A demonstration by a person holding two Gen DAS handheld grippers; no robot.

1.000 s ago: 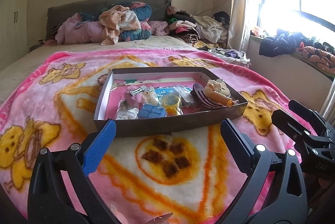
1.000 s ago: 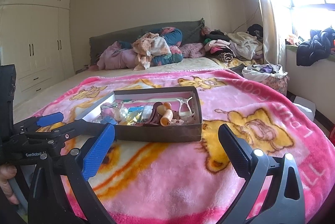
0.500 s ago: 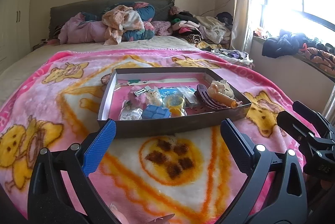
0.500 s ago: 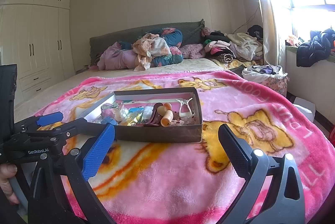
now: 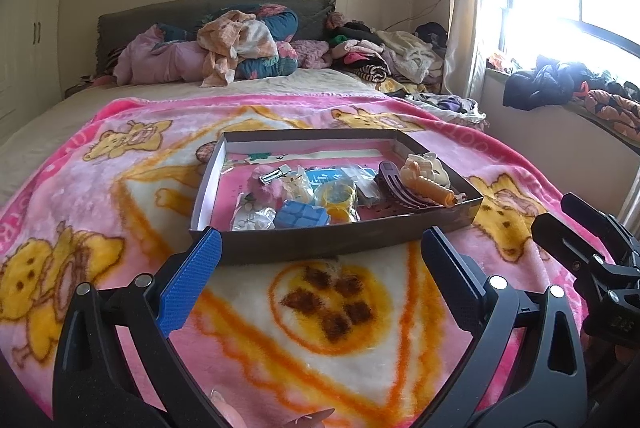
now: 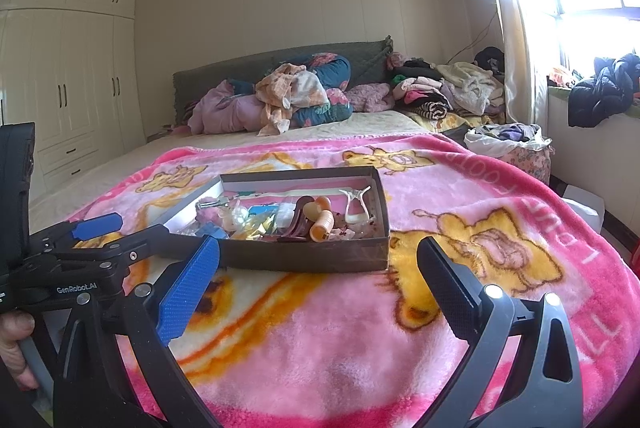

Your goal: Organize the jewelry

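Note:
A shallow dark cardboard box (image 5: 332, 240) sits on the pink blanket and holds several small items: a blue block (image 5: 301, 215), yellow rings (image 5: 335, 193), a silver clip (image 5: 275, 174), a dark comb (image 5: 396, 184) and an orange roller (image 5: 436, 191). The box also shows in the right wrist view (image 6: 308, 256). My left gripper (image 5: 320, 244) is open and empty, just short of the box's near wall. My right gripper (image 6: 318, 256) is open and empty, a little nearer than the box's near right corner.
The pink cartoon blanket (image 5: 120, 195) covers the bed. Piled clothes and pillows (image 5: 248, 47) lie at the headboard. A window sill with dark clothes (image 5: 560, 87) is on the right, wardrobes (image 6: 72, 87) on the left. A bag of clothes (image 6: 512, 143) stands beside the bed.
The left gripper has moved slightly forward and left, so the box sits closer and more central in its view. The right gripper has hardly moved. Both stay open.

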